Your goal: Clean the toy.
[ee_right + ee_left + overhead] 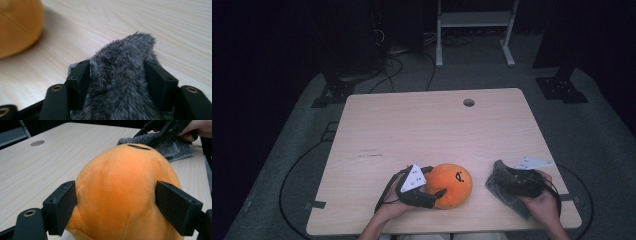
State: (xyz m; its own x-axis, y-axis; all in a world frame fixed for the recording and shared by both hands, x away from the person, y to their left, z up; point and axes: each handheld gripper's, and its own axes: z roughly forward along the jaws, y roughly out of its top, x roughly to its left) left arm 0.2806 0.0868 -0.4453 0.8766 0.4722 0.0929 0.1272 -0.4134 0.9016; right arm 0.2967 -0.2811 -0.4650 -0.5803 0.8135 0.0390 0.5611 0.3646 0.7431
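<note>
Grasp step on both sides. Left gripper [430, 191] is pinching the orange plush [452, 184] at the table's [422, 125] near edge. Right gripper [504, 179] is bunching the grey furry cloth [120, 82], apparently gripped. Next: lift both cleanly.

Plush toy [452, 184] left of furry cloth [504, 192]; both on table [422, 130].

This looks like a lab or test room. A plain wooden table [432, 135] with a cable hole [468, 102] stands on a grey floor mat [602, 130]. Black cables [387, 75] trail across the floor. Black stands [562, 85] and a white metal frame [474, 30] wait in the dark behind.
</note>
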